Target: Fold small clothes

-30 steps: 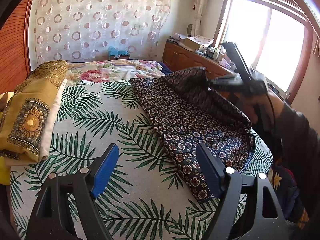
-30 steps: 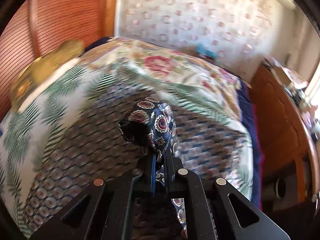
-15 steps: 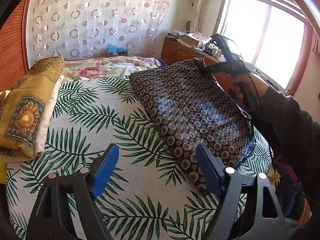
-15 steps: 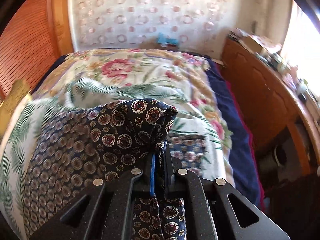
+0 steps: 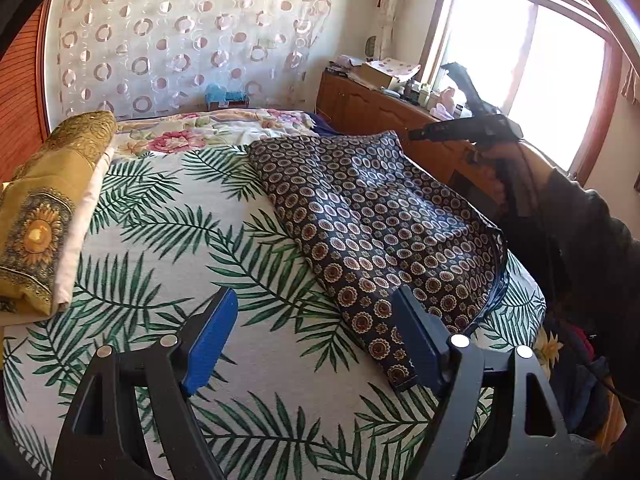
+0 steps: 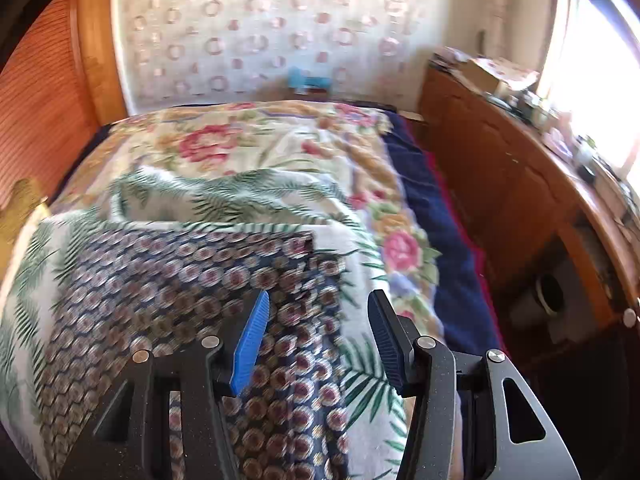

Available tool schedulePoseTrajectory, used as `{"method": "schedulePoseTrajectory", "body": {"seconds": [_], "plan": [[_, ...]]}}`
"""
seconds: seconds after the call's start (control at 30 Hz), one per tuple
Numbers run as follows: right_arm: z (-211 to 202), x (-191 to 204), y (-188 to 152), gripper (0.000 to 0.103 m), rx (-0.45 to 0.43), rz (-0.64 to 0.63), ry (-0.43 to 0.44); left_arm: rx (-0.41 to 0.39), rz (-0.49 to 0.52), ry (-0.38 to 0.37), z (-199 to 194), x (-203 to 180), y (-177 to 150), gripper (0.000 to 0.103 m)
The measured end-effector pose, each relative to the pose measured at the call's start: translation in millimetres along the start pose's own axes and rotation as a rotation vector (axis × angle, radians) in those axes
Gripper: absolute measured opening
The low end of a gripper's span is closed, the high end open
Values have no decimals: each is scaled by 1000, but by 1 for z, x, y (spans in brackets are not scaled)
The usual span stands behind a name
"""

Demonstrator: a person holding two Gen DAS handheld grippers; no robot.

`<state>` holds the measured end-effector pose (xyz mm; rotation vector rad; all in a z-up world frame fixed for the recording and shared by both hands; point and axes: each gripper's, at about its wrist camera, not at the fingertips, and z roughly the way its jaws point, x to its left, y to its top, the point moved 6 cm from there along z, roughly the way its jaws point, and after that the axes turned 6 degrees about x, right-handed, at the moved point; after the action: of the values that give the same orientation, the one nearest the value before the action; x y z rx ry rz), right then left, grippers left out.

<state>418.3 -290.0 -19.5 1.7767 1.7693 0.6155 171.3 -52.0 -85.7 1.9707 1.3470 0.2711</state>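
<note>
A dark navy garment with round medallion print (image 5: 372,216) lies spread on the palm-leaf bed sheet (image 5: 168,248), toward the bed's right side. It also shows in the right wrist view (image 6: 192,304), somewhat blurred. My left gripper (image 5: 316,344) is open and empty, low over the sheet near the garment's near corner. My right gripper (image 6: 316,332) is open and empty above the garment's far right corner; it appears in the left wrist view (image 5: 416,134) held just off that corner.
A folded yellow cloth with a sunflower print (image 5: 44,208) lies on the bed's left edge. A floral quilt (image 6: 248,148) covers the far end. A wooden dresser with clutter (image 5: 384,100) stands along the right under the window. A wooden headboard (image 6: 44,92) is at left.
My right gripper carried the garment's corner toward the far right, laid it flat and opened, letting go. The garment now lies spread out. My left gripper stayed open and nearly still.
</note>
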Motion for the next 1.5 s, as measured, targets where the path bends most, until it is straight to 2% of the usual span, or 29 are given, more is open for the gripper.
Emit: {"method": "schedulePoseTrajectory", "body": {"seconds": [0.13,0.3,0.5,0.6,0.7,0.87,0.9,0.93,1.03,1.17,1.3,1.33,1.4,1.43,1.47,1.5], "plan": [[-18,15,-29,53,-17,-50,66,15,17,0,7,-8,-5,80],[-50,30,-97,53,-41,-157,103,30,29,-13,14,-17,-8,80],[-77,17,-165,52,-35,-177,124,50,54,-12,25,-31,-9,80],[-78,8,-178,48,-30,-174,110,56,65,-11,28,-37,-9,80],[-75,3,-175,42,-13,-160,104,65,78,-7,31,-42,-10,80],[-75,-2,-183,21,-2,-139,112,74,87,-6,34,-46,-10,80],[-74,0,-184,10,-2,-147,122,76,89,-6,35,-47,-11,80],[-75,2,-185,7,-5,-152,122,78,91,-5,36,-47,-11,80],[-84,4,-187,3,-50,-165,141,81,97,-3,36,-49,-12,80],[-103,-8,-187,3,-114,-132,118,84,93,-3,37,-48,-13,80],[-98,-18,-192,3,-85,-103,112,80,98,-3,36,-46,-15,80],[-94,-19,-195,3,-70,-105,113,82,102,-6,36,-47,-16,79],[-91,-18,-198,3,-55,-108,103,88,106,-10,36,-47,-19,65],[-94,-17,-200,3,-56,-103,103,96,105,-11,37,-47,-20,62],[-91,-18,-197,3,-57,-96,104,103,104,-18,38,-46,-22,53],[-91,-19,-199,8,-56,-88,99,109,104,-28,39,-47,-24,42]]}}
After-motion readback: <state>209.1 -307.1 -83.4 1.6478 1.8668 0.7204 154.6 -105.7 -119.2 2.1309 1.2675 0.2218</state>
